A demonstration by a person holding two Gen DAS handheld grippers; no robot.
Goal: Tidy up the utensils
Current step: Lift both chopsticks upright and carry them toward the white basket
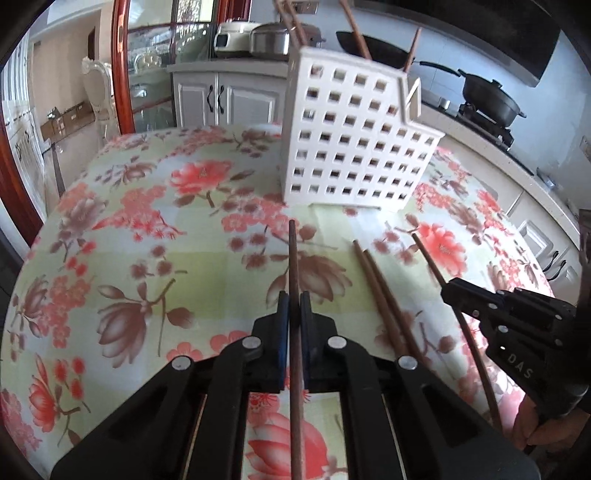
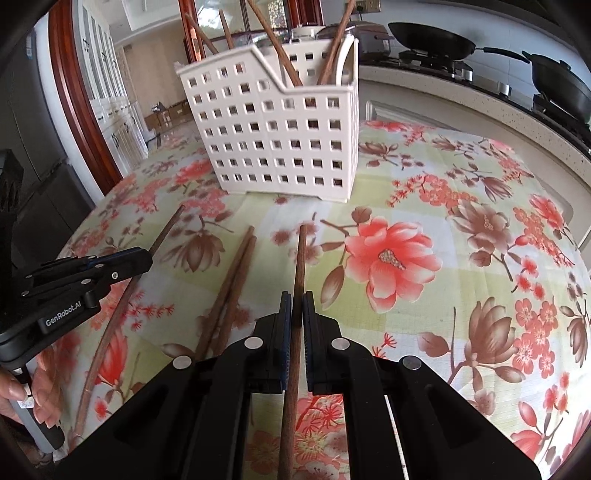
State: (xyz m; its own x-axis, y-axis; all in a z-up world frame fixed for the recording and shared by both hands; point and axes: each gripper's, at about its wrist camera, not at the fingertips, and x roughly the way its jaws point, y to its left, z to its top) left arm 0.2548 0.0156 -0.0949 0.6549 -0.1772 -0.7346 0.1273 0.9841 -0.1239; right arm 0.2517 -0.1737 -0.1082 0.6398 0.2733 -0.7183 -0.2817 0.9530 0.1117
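In the left wrist view my left gripper point(image 1: 294, 298) is shut on a brown chopstick point(image 1: 293, 254) that points toward the white perforated utensil caddy point(image 1: 354, 136). The caddy stands upright on the table with several chopsticks point(image 1: 356, 29) in it. My right gripper point(image 2: 297, 300) is shut on another chopstick point(image 2: 301, 258), also aimed at the caddy point(image 2: 280, 140). Between the two grippers a pair of chopsticks point(image 1: 380, 295) lies flat on the cloth, side by side point(image 2: 236, 273). Each gripper shows in the other's view: the right gripper point(image 1: 448, 290), the left gripper point(image 2: 146, 258).
The table wears a floral cloth point(image 2: 461, 240) and curves off at its edges. Behind it runs a kitchen counter with a wok point(image 2: 432, 38) and a dark pan point(image 1: 491, 98) on a stove. White cabinets point(image 1: 218, 98) stand at the back. A person's hand point(image 2: 40, 391) holds the left gripper's handle.
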